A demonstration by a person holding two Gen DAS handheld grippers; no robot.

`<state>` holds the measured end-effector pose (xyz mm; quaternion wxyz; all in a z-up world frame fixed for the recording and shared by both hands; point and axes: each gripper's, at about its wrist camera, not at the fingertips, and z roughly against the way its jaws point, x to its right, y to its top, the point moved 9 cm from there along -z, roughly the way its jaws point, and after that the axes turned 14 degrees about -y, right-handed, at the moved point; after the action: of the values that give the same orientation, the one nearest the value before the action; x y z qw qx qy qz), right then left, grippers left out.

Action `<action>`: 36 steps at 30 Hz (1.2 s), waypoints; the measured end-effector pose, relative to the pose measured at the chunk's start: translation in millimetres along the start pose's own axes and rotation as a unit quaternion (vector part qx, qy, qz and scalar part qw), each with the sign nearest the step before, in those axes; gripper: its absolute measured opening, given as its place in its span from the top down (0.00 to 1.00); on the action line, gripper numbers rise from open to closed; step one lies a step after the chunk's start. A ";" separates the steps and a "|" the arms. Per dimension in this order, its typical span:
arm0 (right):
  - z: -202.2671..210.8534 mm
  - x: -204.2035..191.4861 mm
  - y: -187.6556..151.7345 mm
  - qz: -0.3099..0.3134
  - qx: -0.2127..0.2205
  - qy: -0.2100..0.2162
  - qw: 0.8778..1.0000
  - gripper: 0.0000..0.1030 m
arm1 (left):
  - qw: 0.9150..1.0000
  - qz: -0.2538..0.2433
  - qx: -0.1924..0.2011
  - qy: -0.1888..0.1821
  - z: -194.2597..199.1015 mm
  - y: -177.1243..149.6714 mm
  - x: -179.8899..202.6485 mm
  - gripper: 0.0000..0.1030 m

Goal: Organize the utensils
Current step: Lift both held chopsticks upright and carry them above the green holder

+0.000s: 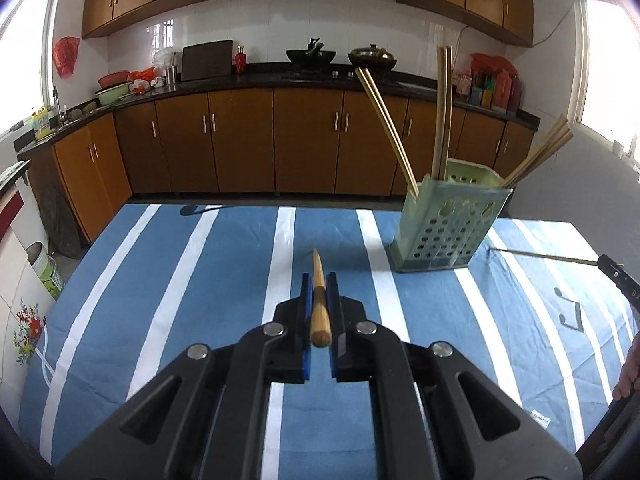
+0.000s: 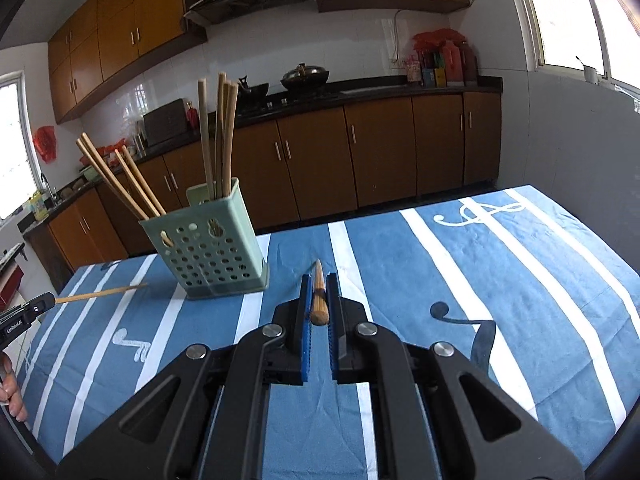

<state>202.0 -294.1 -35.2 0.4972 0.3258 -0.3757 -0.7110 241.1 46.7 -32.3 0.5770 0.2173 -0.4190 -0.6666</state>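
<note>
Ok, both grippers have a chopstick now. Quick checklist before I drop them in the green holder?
1. Left gripper shut on its chopstick: ok.
2. Right gripper shut on its chopstick: ok.
3. Green holder upright on the striped cloth: ok.
4. Room inside among the chopsticks already in it: cannot tell.
5. Held chopsticks pointing down toward the opening: not ok, both point forward over the table.

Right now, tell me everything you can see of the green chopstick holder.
The chopstick holder is a pale green box, plastic by its look, open at the top, its walls pierced with rows of round holes. It stands upright on the blue striped tablecloth. Wooden chopsticks stick out of it, some nearly upright, others leaning outward toward the sides. Neither gripper touches it.
</note>
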 end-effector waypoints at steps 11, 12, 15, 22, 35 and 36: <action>13.0 1.9 28.2 -0.013 0.040 0.005 0.999 0.93 | 0.998 0.010 0.053 -0.011 26.6 39.1 2.9 0.93; 13.5 0.9 29.5 -0.012 0.041 0.006 0.999 0.93 | 0.998 0.010 0.054 -0.011 26.9 40.8 3.5 0.93; 16.2 -2.9 35.5 -0.008 0.049 0.008 0.999 0.93 | 0.998 0.006 0.056 -0.012 27.5 44.6 5.8 0.93; 36.6 -19.0 67.4 -0.001 0.079 0.032 0.996 0.93 | 0.996 -0.013 0.073 -0.040 40.4 70.8 26.4 0.93; 91.0 -67.1 147.9 -0.008 0.171 0.103 0.980 0.93 | 0.983 -0.055 0.109 -0.139 79.3 135.5 106.1 0.93; 92.8 -71.3 156.4 -0.012 0.180 0.106 0.978 0.93 | 0.982 -0.059 0.112 -0.141 80.5 141.1 111.8 0.93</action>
<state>217.6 -241.6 152.3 0.4587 0.4879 -0.4386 -0.5993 234.9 -32.5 148.2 0.4439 0.2088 -0.5550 -0.6719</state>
